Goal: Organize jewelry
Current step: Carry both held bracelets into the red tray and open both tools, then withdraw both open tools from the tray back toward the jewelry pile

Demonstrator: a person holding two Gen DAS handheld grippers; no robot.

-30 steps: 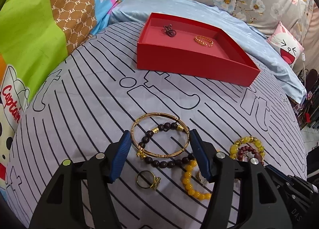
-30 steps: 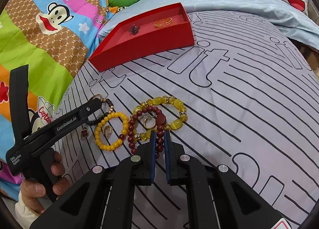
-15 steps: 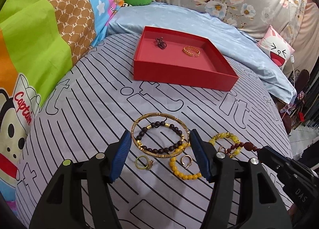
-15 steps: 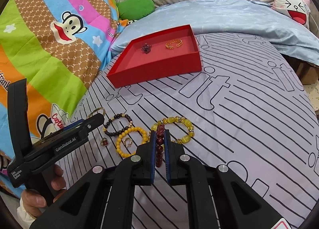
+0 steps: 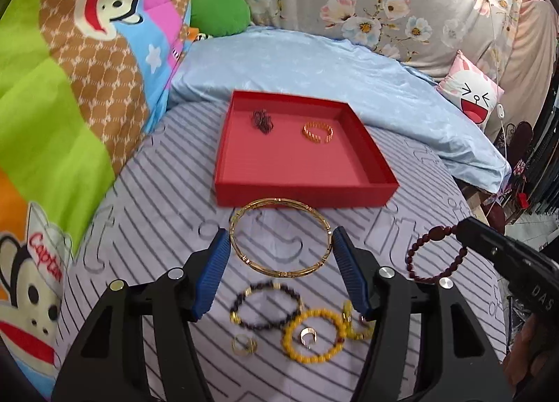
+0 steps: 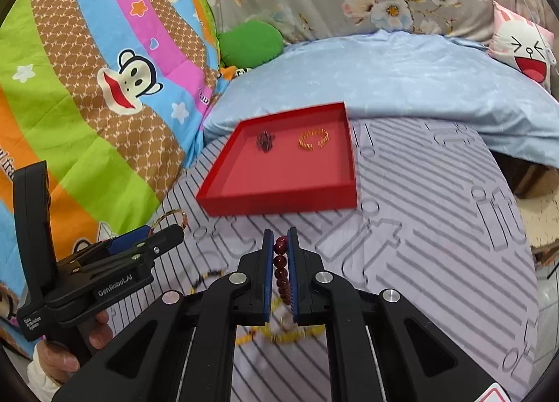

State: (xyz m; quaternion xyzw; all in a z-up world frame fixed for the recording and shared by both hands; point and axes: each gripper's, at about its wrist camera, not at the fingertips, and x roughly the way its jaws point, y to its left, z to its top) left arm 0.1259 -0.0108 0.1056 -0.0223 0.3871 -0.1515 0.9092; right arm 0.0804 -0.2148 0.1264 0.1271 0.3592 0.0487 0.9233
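Dark-red beaded bracelet (image 6: 280, 271) hangs pinched between the right gripper (image 6: 280, 244) fingers; the left gripper (image 5: 279, 244) – spread wide – grips the thin gold bangle (image 5: 279, 237) (lifted before the red square tray (image 5: 304, 192)).

A bed covered by a grey striped sheet (image 5: 139, 227) carries a red tray (image 5: 300, 197) toward twelve o'clock. At six o'clock lie a dark bead bracelet (image 5: 269, 304), a yellow bead bracelet (image 5: 312, 335) and a gold ring (image 5: 243, 345).
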